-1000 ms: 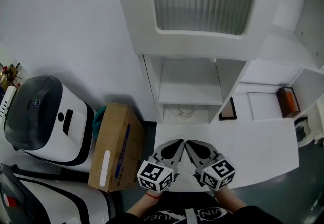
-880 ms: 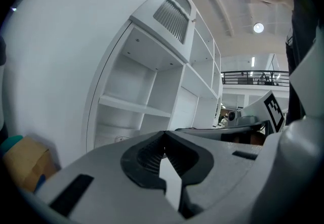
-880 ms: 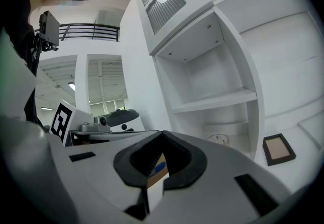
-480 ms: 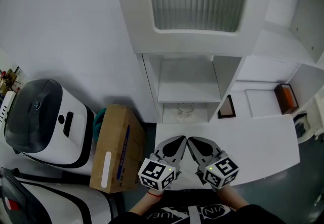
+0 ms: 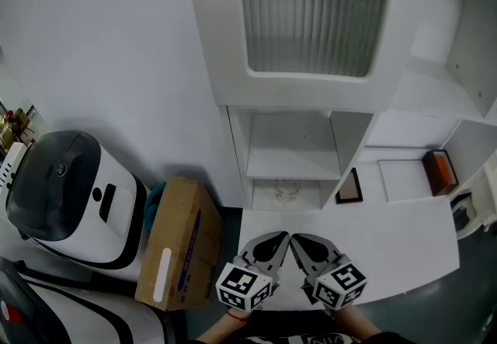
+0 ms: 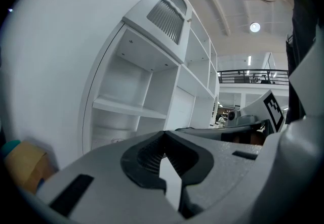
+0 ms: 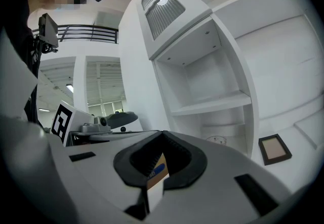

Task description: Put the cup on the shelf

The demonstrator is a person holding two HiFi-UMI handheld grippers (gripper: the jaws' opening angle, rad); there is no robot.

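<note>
A clear glass cup [image 5: 286,190] stands on the floor of the low open compartment of the white shelf unit [image 5: 292,165], under its one shelf board. It shows faintly in the left gripper view [image 6: 117,140] and as a small rim in the right gripper view [image 7: 217,140]. Both grippers hover side by side over the near edge of the white table, well short of the cup. My left gripper [image 5: 280,238] [image 6: 163,135] is shut with nothing in it. So is my right gripper [image 5: 297,239] [image 7: 162,134].
A white table [image 5: 396,230] runs out from the shelf unit. A small picture frame [image 5: 349,176] leans by the compartment's right wall, and an orange box [image 5: 439,163] sits farther right. Left of the table stand a cardboard box [image 5: 175,241] and a white-and-grey machine [image 5: 68,195].
The grippers have kept together and slid slightly toward the bottom of the head view; the view itself has shifted a little. Both stay shut.
</note>
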